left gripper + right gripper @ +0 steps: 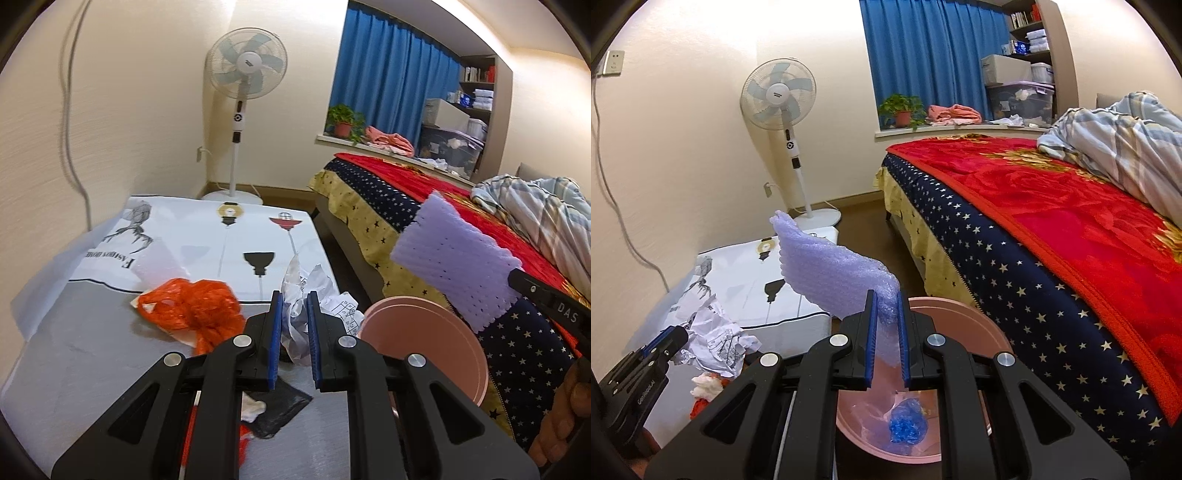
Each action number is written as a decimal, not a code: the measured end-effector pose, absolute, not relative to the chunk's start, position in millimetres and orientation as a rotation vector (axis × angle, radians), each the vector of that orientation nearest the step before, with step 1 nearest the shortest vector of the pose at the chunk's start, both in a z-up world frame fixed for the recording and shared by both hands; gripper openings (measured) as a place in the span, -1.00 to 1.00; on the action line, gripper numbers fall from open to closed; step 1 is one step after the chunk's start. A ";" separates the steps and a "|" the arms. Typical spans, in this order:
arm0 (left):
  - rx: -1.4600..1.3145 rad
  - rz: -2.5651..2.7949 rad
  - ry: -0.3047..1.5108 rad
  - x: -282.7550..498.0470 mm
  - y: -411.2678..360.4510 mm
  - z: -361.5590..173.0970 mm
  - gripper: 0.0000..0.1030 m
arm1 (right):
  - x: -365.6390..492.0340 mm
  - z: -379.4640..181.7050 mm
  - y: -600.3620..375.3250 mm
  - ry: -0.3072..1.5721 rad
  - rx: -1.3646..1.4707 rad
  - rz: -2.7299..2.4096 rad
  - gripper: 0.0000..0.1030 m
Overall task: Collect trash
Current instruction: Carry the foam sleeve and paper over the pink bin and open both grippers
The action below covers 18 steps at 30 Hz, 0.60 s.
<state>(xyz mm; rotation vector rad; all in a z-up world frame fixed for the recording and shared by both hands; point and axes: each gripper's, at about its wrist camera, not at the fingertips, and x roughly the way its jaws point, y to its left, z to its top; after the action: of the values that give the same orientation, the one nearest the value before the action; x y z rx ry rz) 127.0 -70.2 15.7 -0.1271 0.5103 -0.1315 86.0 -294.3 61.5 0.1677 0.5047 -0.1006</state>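
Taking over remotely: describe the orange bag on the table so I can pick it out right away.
Start at the low table against the wall, left of the bed. The orange plastic bag lies crumpled on its grey part, just left of the crumpled printed paper held in the left hand-held gripper. It is the only bright orange thing there.

Crumpled white paper (295, 317) and lilac foam sheet (834, 277) held above pink bin (960, 321).
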 end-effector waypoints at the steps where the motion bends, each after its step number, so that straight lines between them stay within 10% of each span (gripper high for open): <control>1: -0.123 -0.137 0.510 128.1 -73.3 15.5 -0.74 | 88.2 61.7 -296.4 0.505 0.169 -0.107 -0.78; 18: -0.075 -0.227 0.534 147.6 -126.8 3.1 -0.74 | 95.7 50.8 -316.5 0.522 0.165 -0.210 -0.78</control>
<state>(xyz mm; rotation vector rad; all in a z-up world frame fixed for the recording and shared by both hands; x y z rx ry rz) 147.6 -126.8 3.1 -0.0752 0.5340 -0.2269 95.7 -316.5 50.8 0.1646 0.5224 -0.2101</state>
